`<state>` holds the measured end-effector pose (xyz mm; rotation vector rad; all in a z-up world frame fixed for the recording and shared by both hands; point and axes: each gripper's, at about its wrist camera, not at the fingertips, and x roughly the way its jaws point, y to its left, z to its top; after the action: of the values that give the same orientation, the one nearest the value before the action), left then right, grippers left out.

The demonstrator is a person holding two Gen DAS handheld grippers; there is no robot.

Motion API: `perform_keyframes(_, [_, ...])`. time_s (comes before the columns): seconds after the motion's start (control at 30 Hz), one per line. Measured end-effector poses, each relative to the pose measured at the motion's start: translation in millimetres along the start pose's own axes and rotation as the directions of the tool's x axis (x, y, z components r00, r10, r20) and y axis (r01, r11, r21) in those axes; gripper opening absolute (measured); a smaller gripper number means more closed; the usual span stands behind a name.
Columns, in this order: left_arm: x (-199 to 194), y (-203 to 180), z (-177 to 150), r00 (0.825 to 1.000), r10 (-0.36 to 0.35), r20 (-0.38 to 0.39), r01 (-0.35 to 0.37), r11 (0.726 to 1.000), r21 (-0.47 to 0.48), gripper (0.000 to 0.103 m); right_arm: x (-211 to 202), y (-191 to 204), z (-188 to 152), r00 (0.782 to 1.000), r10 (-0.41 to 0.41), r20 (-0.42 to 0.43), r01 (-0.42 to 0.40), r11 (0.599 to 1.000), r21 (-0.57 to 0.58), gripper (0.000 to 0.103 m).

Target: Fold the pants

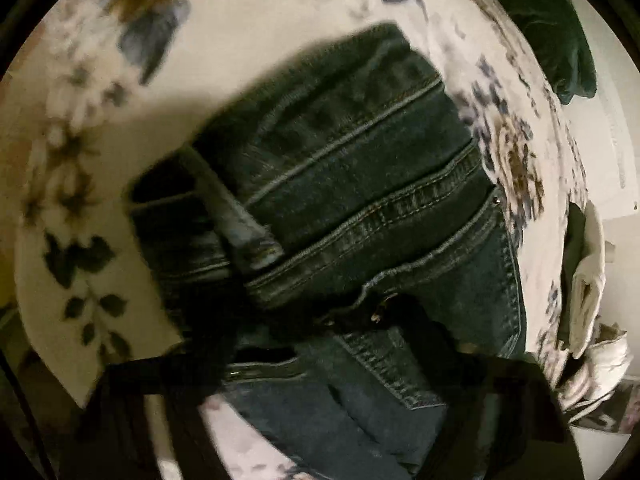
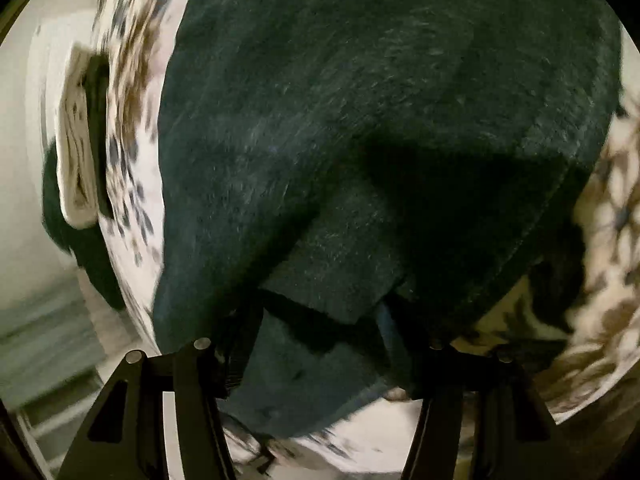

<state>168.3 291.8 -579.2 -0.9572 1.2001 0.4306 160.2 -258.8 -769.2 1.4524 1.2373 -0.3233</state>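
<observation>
No readable text, label, brand, number or sign shows in either view. The jeans (image 1: 360, 184) carry only stitching and small rivets, and the floral bedspread (image 1: 248, 4) bears a blurred flower print without any lettering.

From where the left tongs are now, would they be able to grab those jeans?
Probably yes. The jeans lie right in front of the left tongs on the floral sheet, with denim running down between the fingers and nothing on top. Whether they already pinch the cloth is too blurred to tell.

Black angular fingers (image 2: 192, 392) — silver bolts (image 2: 133, 357)
</observation>
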Motion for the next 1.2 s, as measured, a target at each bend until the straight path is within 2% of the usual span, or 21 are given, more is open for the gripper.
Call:
perform_keyframes(0.03, [-7.5,-3.7,-4.6,0.998,-0.044,0.033,0.043,0.999,0.032,0.034,-2.7,-0.5,-0.4,1.000,-0.013,0.013,0.013,1.000,-0.005,0.020])
perform_keyframes(0.1, [-17.2,-14.5,-12.8,0.998,-0.028,0.064,0.022,0.995,0.097,0.024,-4.8,7.3,-5.8,0.999,-0.030,0.045,0.031,0.999,-0.016,0.010])
perform_keyframes(0.13, [-22.9,-17.3,-15.4,0.996,-0.043,0.078,0.033,0.992,0.121,0.016,-7.0,13.0,-8.9,0.998,-0.036,0.057,0.038,0.999,-0.032,0.009])
perform_keyframes(0.4, [-77.8,-27.1,-27.6,0.990,-0.061,0.131,0.035,0.981,0.193,0.005,-56.2,35.4,-23.1,0.996,-0.062,0.071,0.074,0.982,-0.175,0.007])
perform_keyframes(0.5, [-73.2,-34.7,-30.5,0.993,-0.019,0.119,-0.004,0.982,0.189,0.006,-70.8,27.4,-24.2,0.994,-0.098,0.044,0.105,0.970,-0.219,0.007])
perform_keyframes(0.57, [-58.3,-27.1,-34.2,0.995,0.026,0.095,-0.043,0.983,0.178,0.006,-70.1,14.8,-25.0,0.985,-0.170,0.025,0.171,0.956,-0.240,0.007])
perform_keyframes(0.67, [-36.6,-15.3,-37.4,0.996,0.071,0.058,-0.080,0.981,0.175,0.007,-54.4,-1.4,-19.0,0.981,-0.196,-0.006,0.191,0.960,-0.204,0.007])
perform_keyframes(0.73, [-27.7,-11.6,-34.6,0.997,0.078,0.015,-0.079,0.984,0.156,0.012,-37.6,-6.2,-8.3,0.975,-0.213,-0.057,0.199,0.960,-0.195,0.010])
perform_keyframes(0.8, [-29.7,-10.8,-33.4,0.996,0.086,-0.020,-0.083,0.990,0.117,0.014,-30.2,-4.4,-4.2,0.952,-0.287,-0.105,0.259,0.939,-0.225,0.027])
perform_keyframes(0.83, [-33.1,-12.8,-34.4,0.995,0.096,-0.031,-0.092,0.989,0.114,0.015,-32.6,2.5,-6.6,0.948,-0.299,-0.111,0.265,0.932,-0.249,0.030])
perform_keyframes(0.9, [-44.1,-28.3,-40.6,0.988,0.151,-0.016,-0.146,0.973,0.178,0.022,-39.7,30.6,-20.7,0.933,-0.344,-0.106,0.287,0.888,-0.358,0.049])
perform_keyframes(0.93, [-49.2,-37.8,-43.8,0.985,0.172,0.004,-0.169,0.962,0.214,0.034,-41.7,49.1,-30.3,0.927,-0.361,-0.099,0.288,0.857,-0.427,0.051])
perform_keyframes(0.97, [-54.2,-46.2,-46.0,0.983,0.179,0.030,-0.181,0.952,0.245,0.057,-40.6,73.1,-42.6,0.929,-0.355,-0.103,0.259,0.824,-0.503,0.051])
perform_keyframes(1.0, [-59.1,-60.9,-49.1,0.975,0.207,0.079,-0.221,0.928,0.298,0.074,-32.2,99.8,-54.8,0.924,-0.362,-0.125,0.230,0.786,-0.574,0.051])
perform_keyframes(1.03, [-61.2,-70.8,-49.7,0.967,0.226,0.118,-0.254,0.905,0.340,0.098,-23.0,119.0,-62.8,0.917,-0.372,-0.145,0.210,0.758,-0.617,0.051])
perform_keyframes(1.07, [-61.7,-81.0,-50.2,0.960,0.233,0.153,-0.275,0.887,0.372,0.101,-8.4,147.6,-74.3,0.917,-0.358,-0.177,0.153,0.724,-0.672,0.051])
perform_keyframes(1.1, [-59.3,-98.8,-50.7,0.946,0.246,0.211,-0.316,0.846,0.429,0.101,1.4,167.4,-84.4,0.919,-0.339,-0.201,0.100,0.694,-0.713,0.051])
perform_keyframes(1.13, [-54.1,-111.1,-49.8,0.935,0.260,0.240,-0.346,0.818,0.459,0.101,21.2,195.2,-93.9,0.916,-0.329,-0.230,0.048,0.660,-0.750,0.051])
perform_keyframes(1.2, [-37.8,-130.1,-44.1,0.924,0.271,0.269,-0.373,0.786,0.493,0.101,65.2,238.9,-107.6,0.896,-0.316,-0.313,-0.052,0.625,-0.779,0.051])
